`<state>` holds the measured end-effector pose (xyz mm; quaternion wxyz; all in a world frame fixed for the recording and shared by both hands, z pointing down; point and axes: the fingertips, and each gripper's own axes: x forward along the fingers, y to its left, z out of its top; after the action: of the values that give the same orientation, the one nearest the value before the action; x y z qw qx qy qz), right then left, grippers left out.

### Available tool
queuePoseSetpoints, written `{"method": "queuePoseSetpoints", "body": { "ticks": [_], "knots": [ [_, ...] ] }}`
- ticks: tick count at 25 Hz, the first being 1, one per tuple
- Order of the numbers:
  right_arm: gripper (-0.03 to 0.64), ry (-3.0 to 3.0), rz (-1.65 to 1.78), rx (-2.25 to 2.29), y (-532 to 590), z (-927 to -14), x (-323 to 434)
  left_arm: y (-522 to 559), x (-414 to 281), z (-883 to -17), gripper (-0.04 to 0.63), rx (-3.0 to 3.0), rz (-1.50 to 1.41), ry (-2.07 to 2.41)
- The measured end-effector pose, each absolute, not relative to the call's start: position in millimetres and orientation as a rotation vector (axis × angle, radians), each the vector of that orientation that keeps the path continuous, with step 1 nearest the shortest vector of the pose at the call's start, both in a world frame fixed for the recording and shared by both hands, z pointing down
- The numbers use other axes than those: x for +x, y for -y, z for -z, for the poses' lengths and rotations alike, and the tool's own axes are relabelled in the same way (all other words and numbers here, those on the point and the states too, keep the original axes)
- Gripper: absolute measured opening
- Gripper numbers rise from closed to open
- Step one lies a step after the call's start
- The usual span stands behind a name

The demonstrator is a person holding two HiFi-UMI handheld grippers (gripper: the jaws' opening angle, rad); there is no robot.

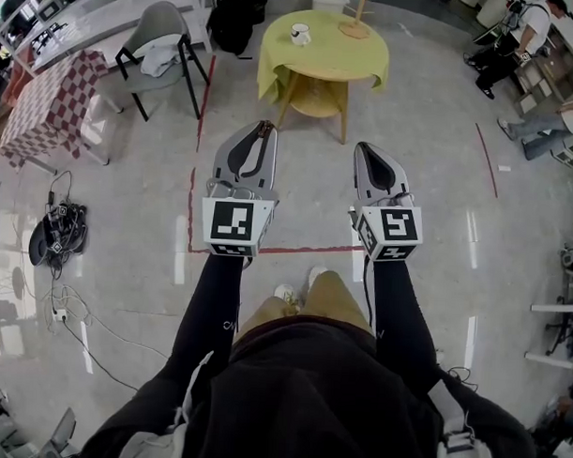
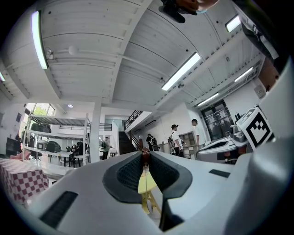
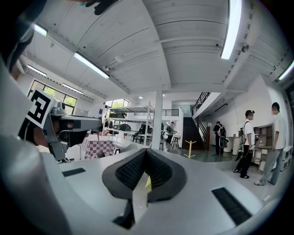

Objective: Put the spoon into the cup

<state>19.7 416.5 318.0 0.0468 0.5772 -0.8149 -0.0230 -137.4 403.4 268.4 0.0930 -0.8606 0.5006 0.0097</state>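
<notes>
Both grippers held out level, side by side, pointing at the round table [image 1: 334, 64] with the yellow cloth. Left gripper [image 1: 263, 130]: jaws nearly together, tips pinching a thin reddish-brown piece, which I read as the spoon [image 1: 265, 125] (only its end shows, so the bowl can't be made out). The left gripper view agrees: pads meet at the tip on that brown bit [image 2: 145, 154], yellow cloth visible through the slit below. Right gripper [image 1: 364, 147]: jaws pressed together, nothing between them; the right gripper view shows the pads closed at the tip [image 3: 145, 153], just a sliver of yellow behind. Cup [image 1: 300, 33] is white, upright, on the far left part of the tabletop, well apart from both grippers. A wooden stand [image 1: 355, 27] sits near it, toward the table's far right edge. Grey chair [image 1: 160, 39] left of the table, checkered tablecloth [image 1: 47, 102] further left. Red tape line [image 1: 295, 249] on the floor under the grippers. Cable pile [image 1: 56, 236] off to the left.
</notes>
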Motion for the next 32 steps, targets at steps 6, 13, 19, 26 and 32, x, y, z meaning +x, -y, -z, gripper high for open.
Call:
{"method": "queuePoseSetpoints", "body": {
  "ticks": [6, 13, 19, 26, 32],
  "knots": [
    [0.026, 2.512, 0.070, 1.737, -394, -322, 13, -386, -140, -279, 0.052, -2.548, 0.012, -1.500],
    [0.026, 2.537, 0.052, 1.727, -343, -329, 21, -336, -136, -287, 0.052, -2.530, 0.030, -1.527],
    [0.026, 2.552, 0.050, 1.722, -276, -332, 31, -271, -126, -291, 0.052, -2.525, 0.049, -1.533],
    [0.026, 2.559, 0.024, 1.722, -189, -333, 54, -193, -111, -293, 0.052, -2.519, 0.066, -1.560],
    [0.026, 2.556, 0.012, 1.708, -136, -335, 71, -138, -101, -295, 0.052, -2.513, 0.073, -1.596]
  ]
}}
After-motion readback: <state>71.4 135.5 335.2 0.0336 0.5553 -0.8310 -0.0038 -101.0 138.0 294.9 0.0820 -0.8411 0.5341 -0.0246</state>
